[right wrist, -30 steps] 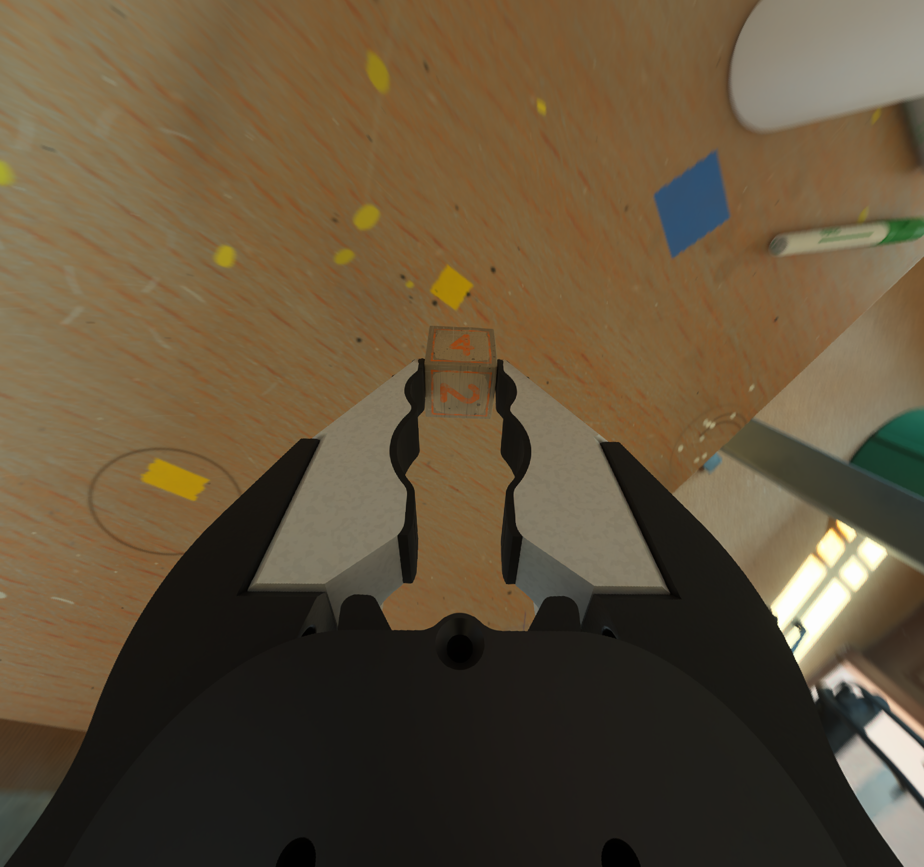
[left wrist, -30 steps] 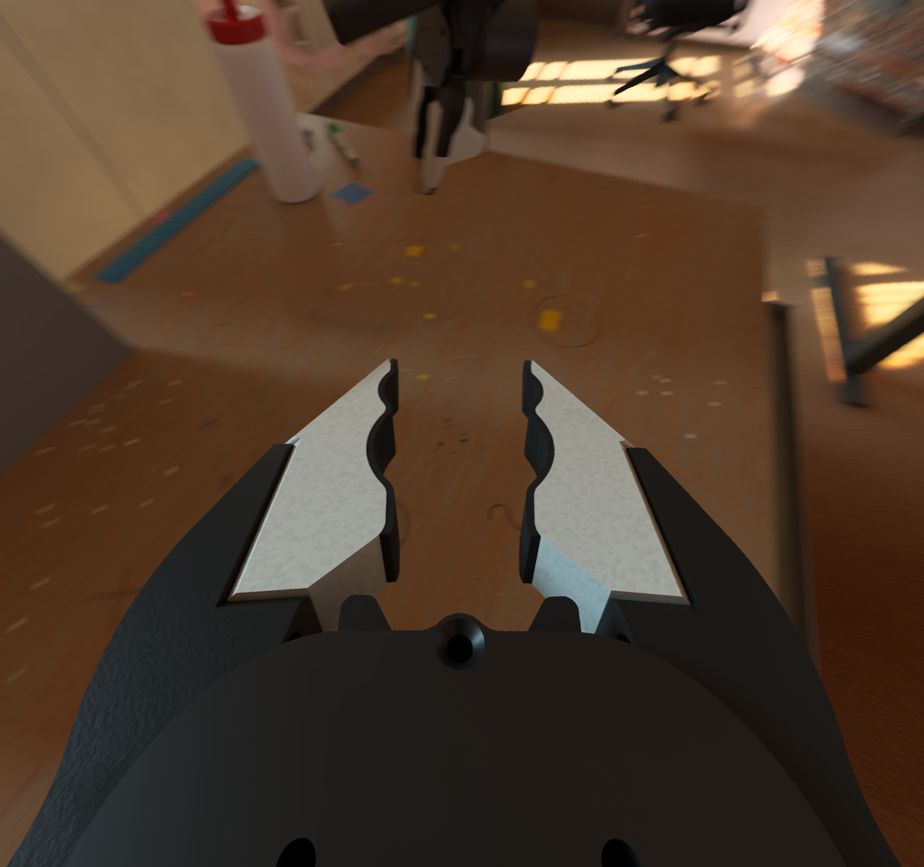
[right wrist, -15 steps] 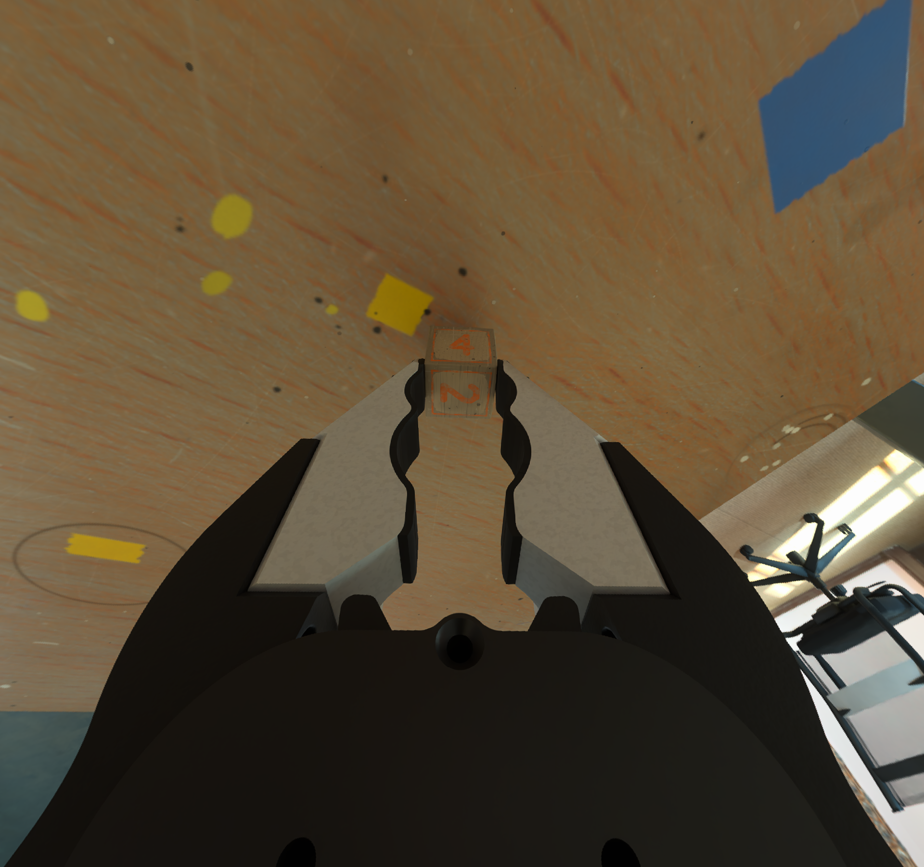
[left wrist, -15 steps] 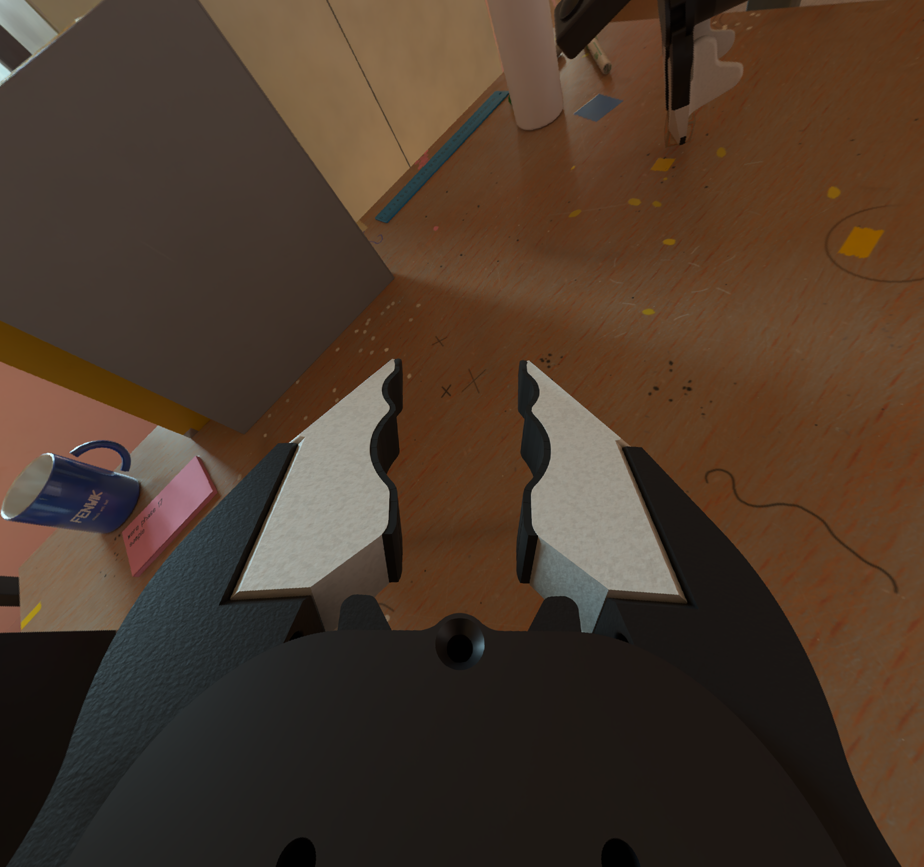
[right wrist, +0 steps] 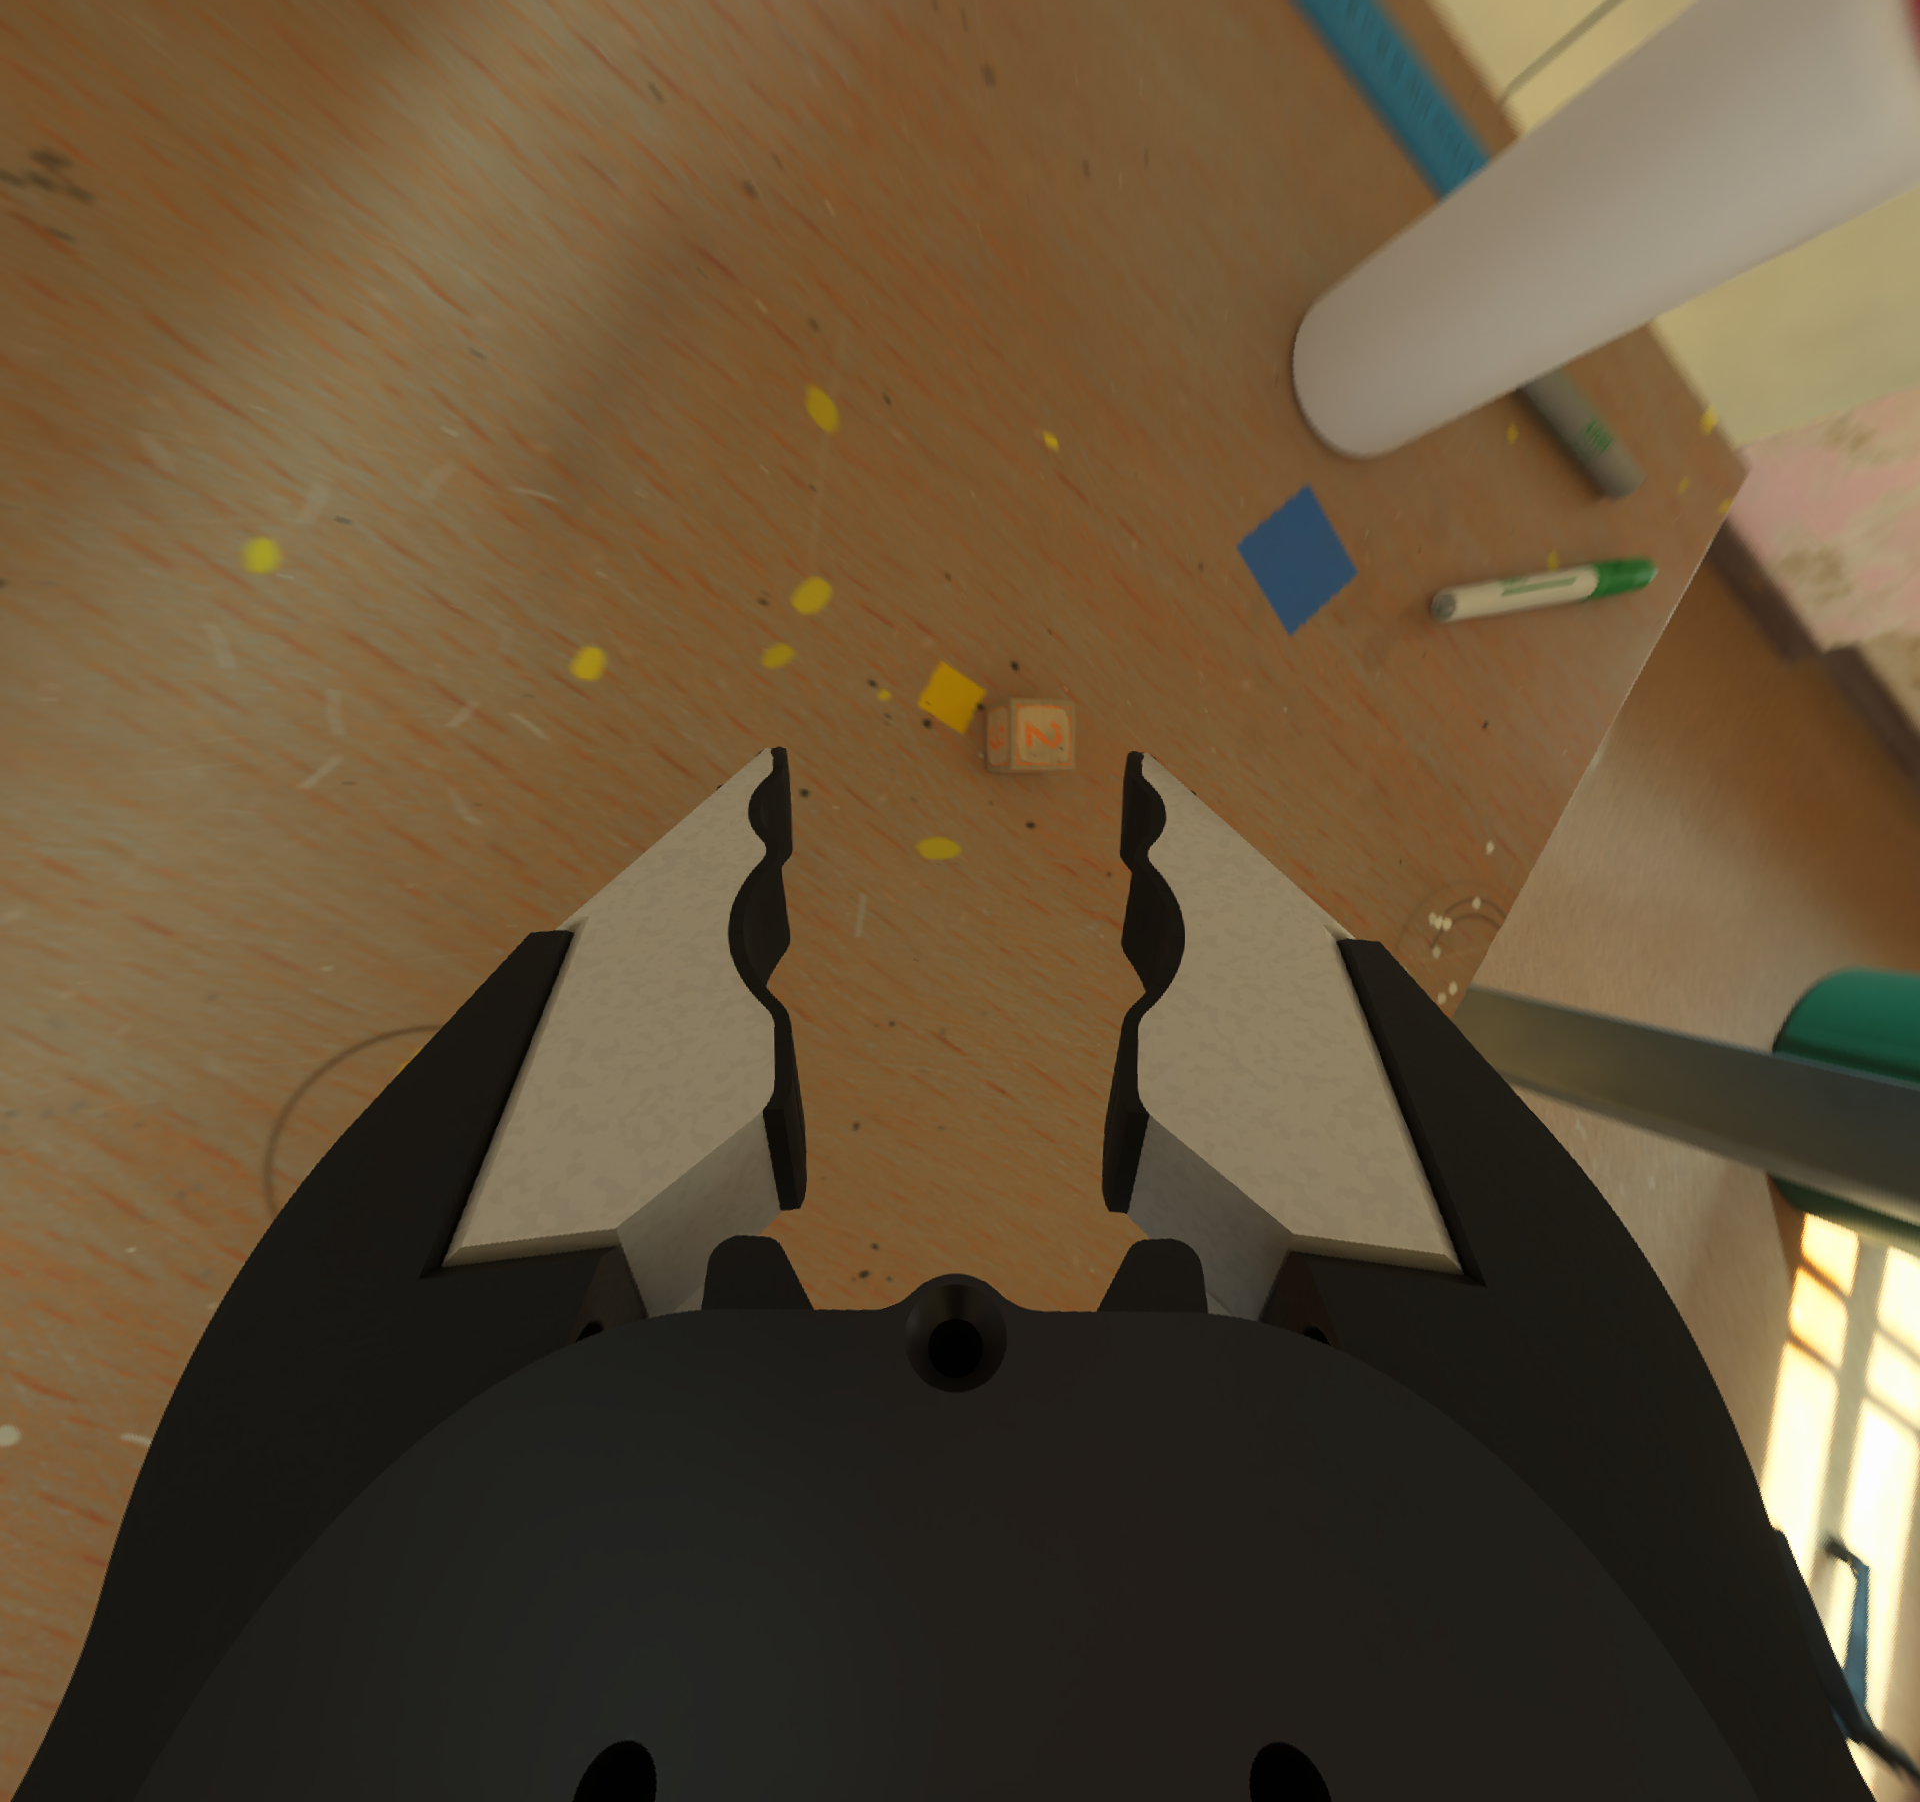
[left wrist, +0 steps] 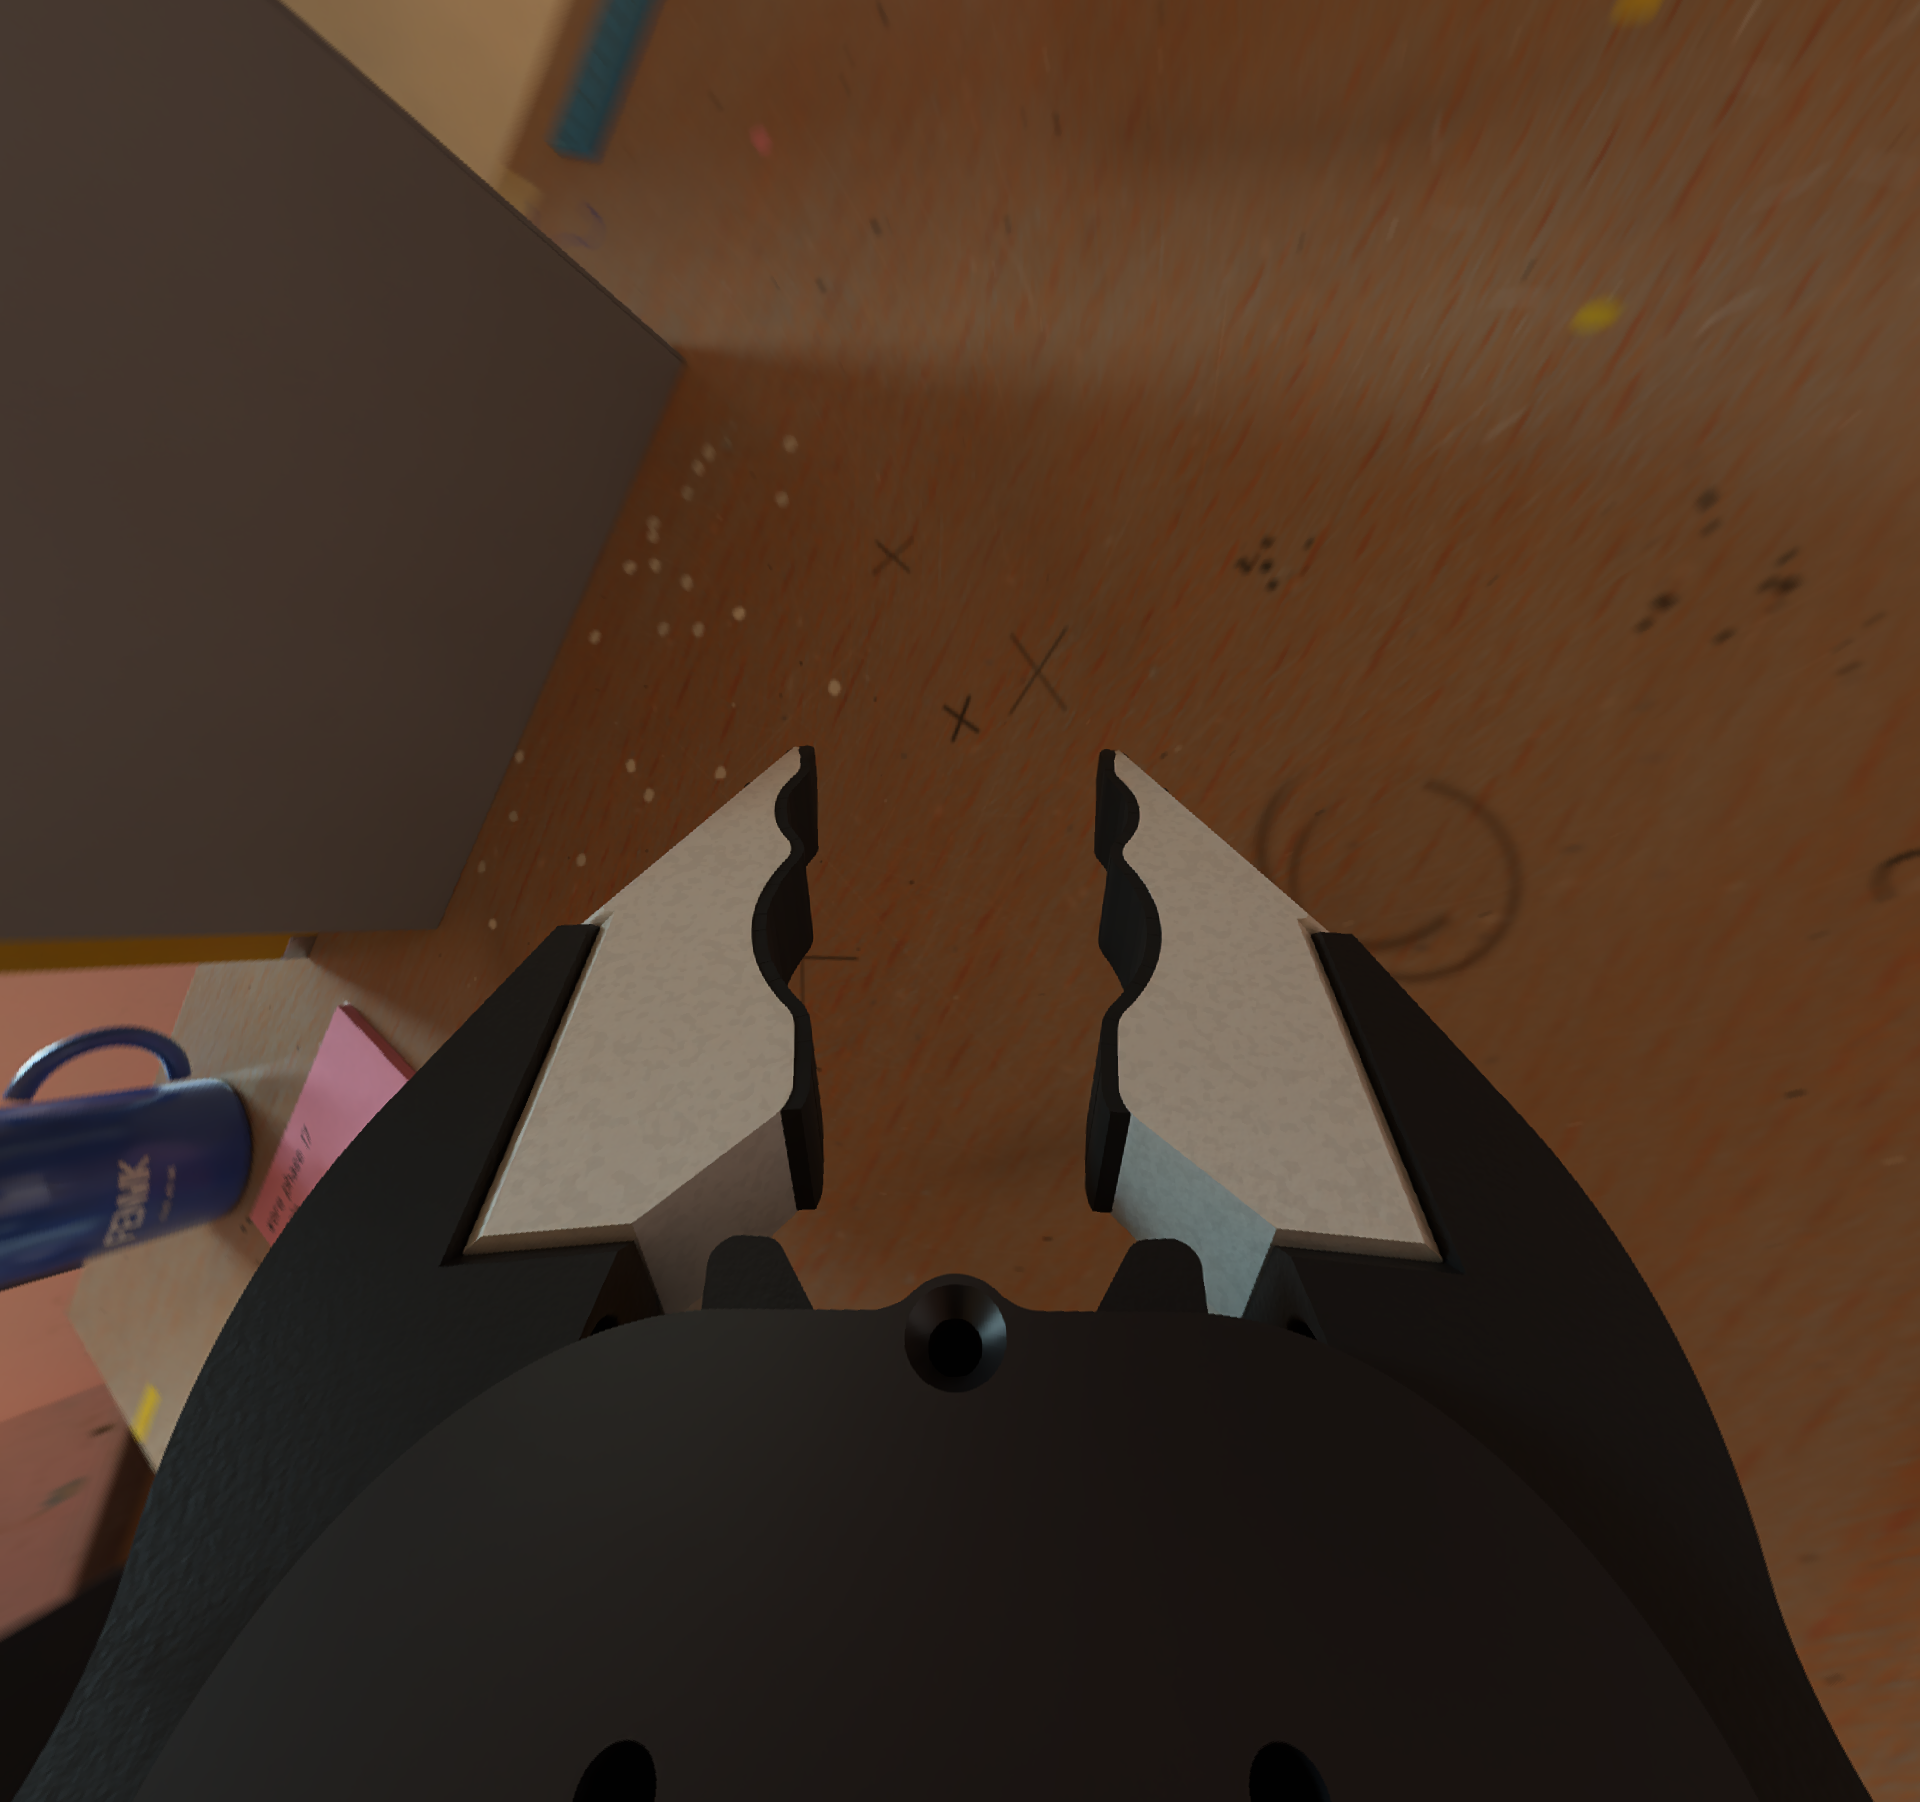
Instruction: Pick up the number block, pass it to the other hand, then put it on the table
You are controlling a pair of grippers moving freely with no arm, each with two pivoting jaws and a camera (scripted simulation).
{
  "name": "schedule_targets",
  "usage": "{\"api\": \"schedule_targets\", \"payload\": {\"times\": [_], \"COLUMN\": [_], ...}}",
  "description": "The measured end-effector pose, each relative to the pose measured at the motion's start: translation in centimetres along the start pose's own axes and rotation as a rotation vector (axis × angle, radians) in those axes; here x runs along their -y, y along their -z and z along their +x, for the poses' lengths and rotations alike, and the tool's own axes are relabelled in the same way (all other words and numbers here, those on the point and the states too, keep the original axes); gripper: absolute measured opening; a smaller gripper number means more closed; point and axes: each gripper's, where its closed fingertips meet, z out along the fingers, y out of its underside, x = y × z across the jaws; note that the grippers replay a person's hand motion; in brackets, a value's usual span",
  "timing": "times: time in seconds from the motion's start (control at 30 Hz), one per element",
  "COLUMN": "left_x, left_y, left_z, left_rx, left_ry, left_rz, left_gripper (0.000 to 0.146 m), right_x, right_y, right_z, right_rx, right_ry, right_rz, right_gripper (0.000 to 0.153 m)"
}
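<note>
The number block, a small wooden cube with orange figures, sits on the wooden table beside a yellow square sticker. My right gripper is open and empty, raised above the table, with the block lying just beyond its fingertips. My left gripper is open and empty over another part of the table. The block does not show in the left wrist view.
A white bottle, a blue square patch and two markers lie near the table's far edge. In the left wrist view a dark grey panel stands at left, with a blue mug and a pink pad below it.
My right gripper opened, let go of the number block onto the table and drew back upward. My left gripper swung further toward the table's left, and the right gripper left its view.
</note>
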Motion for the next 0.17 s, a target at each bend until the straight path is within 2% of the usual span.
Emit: {"api": "schedule_targets", "payload": {"times": [0.07, 0.17], "left_x": [-0.8, -2.0], "left_y": [-2.6, -5.7], "left_z": [-0.6, -0.7], "left_rx": [-0.056, -0.159], "left_ry": [-0.064, -0.119], "left_rz": [-0.101, -0.216], "left_gripper": [0.053, 0.051], "right_x": [0.1, -0.8], "right_y": [2.1, 3.8], "right_z": [-1.4, -2.8], "right_rx": [-0.014, -0.042], "right_ry": [0.011, 0.036], "right_rz": [0.094, 0.144], "right_gripper": [0.061, 0.060]}}
